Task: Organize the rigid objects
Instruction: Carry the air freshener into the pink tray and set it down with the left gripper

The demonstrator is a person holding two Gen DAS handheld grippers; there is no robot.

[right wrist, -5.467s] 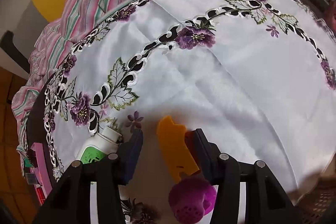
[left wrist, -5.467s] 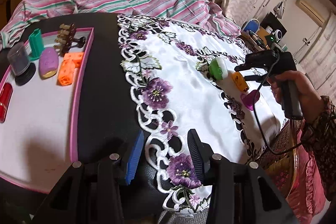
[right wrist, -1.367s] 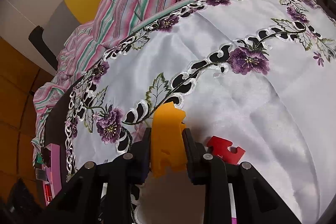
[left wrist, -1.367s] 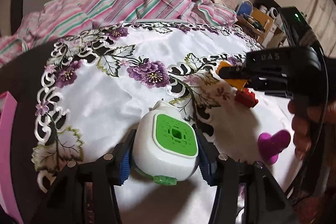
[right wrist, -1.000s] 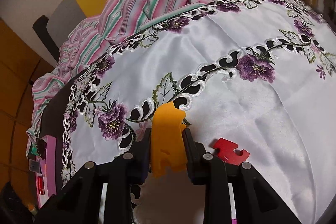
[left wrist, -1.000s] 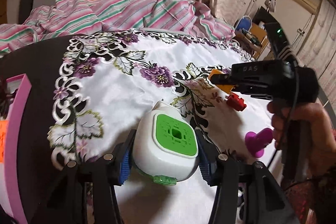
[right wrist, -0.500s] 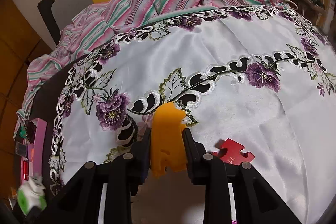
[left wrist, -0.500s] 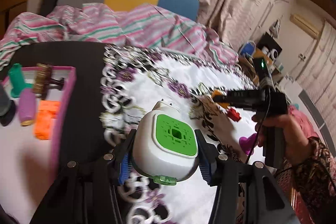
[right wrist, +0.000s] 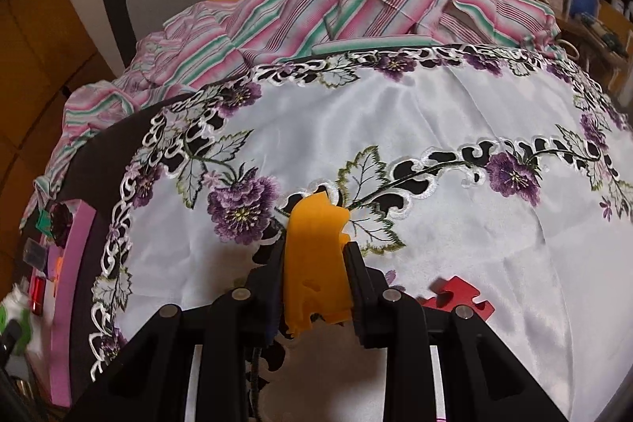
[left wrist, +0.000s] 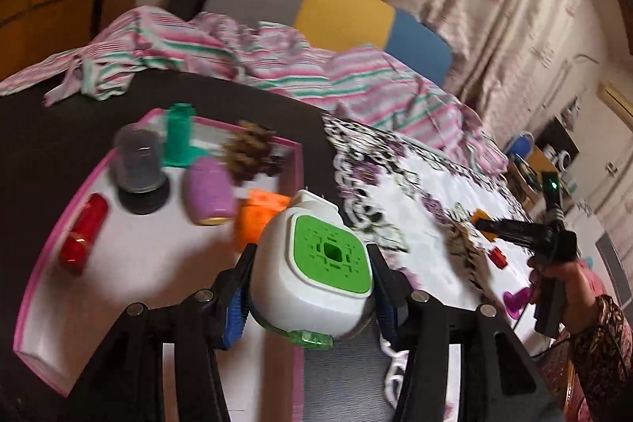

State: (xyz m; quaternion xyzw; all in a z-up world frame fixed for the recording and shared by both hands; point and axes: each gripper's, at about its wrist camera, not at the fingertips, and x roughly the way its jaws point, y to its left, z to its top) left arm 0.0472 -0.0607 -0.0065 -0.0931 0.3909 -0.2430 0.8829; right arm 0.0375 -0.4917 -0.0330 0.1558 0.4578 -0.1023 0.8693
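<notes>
Left tongs (left wrist: 312, 287) grip a white rounded plastic gadget w/ green square face (left wrist: 316, 263), carried above the near right corner of the pink-rimmed white tray (left wrist: 37, 287) at the dark bench's (left wrist: 51, 129) left side. Gadget isn't set down yet; judging by its position, drop-off looks imminent.

Already in the tray: red cylinder (left wrist: 83, 234) at approx. 9 o'clock from the gadget, clear dome on black base (left wrist: 138, 171) and lilac egg-shaped piece (left wrist: 207, 192) at approx. 10 o'clock, teal plastic tube (left wrist: 179, 135) and brown knobbly item (left wrist: 249, 153) (blurred, can't ID) towards 11 o'clock, orange block (left wrist: 257, 220) just behind the gadget.

Right tongs (right wrist: 314, 287) are clamped narrow on an orange flat plastic puzzle-type piece (right wrist: 316, 260), held over the white embroidered cloth w/ purple flowers (right wrist: 435, 113); tray sits far off at 9 o'clock in that view. This piece has the whole crossing left to make.

Left on the cloth: red jigsaw-shaped piece (right wrist: 461, 297) at 3 o'clock of the right tongs, and a magenta plastic piece (left wrist: 516, 301) near the right hand (left wrist: 554, 273) in the left wrist view. Neither is touched.

Tally, as a judgement: six in the tray, two in transit, two waiting, so past halfway, w/ at least one more round of pickups needed.
</notes>
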